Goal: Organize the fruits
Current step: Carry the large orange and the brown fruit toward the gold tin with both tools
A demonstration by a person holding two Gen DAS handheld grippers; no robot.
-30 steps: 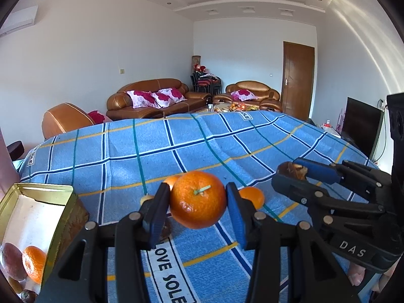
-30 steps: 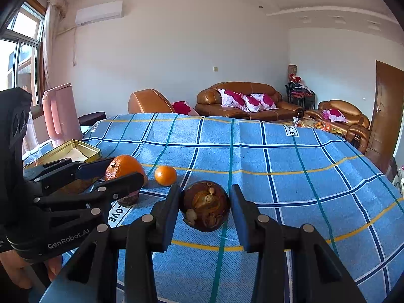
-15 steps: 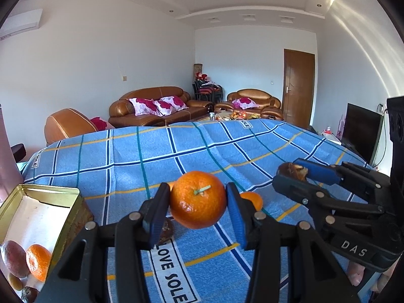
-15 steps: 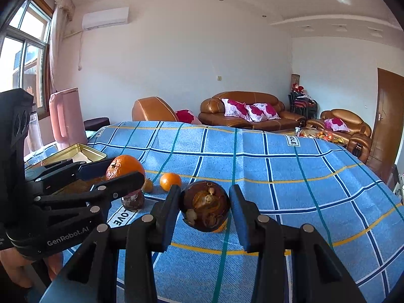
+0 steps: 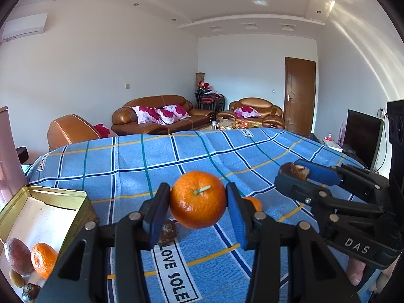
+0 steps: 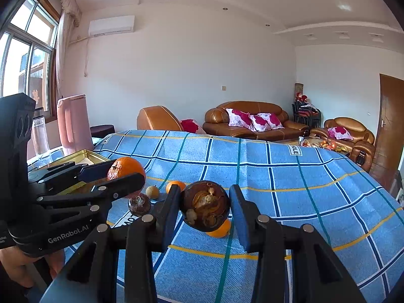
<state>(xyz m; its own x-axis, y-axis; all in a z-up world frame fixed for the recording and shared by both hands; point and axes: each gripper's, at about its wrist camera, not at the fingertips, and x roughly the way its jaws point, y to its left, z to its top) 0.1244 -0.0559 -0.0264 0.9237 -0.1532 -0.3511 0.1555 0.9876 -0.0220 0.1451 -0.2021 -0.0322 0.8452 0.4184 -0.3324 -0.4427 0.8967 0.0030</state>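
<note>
My left gripper (image 5: 198, 205) is shut on an orange mandarin (image 5: 198, 199), held above the blue checked cloth (image 5: 176, 156). My right gripper (image 6: 205, 205) is shut on a dark brown mangosteen (image 6: 205, 205), also raised; it shows at the right of the left wrist view (image 5: 294, 170). A gold tin (image 5: 54, 203) at lower left holds a mandarin (image 5: 43, 260), a reddish fruit (image 5: 17, 256) and small fruits. On the cloth lie a dark mangosteen (image 6: 139, 204), a small tan fruit (image 6: 152, 192) and two mandarins (image 6: 174, 185) (image 6: 219, 229).
A pink jug (image 6: 74, 123) stands past the table's left edge. Brown leather sofas (image 6: 255, 123) and a door (image 5: 299, 96) lie beyond the far edge. A black screen (image 5: 362, 133) stands at the right.
Both grippers have risen with their fruit, and the cloth and loose fruit sit lower in both views. More of the tin's inside shows at lower left.
</note>
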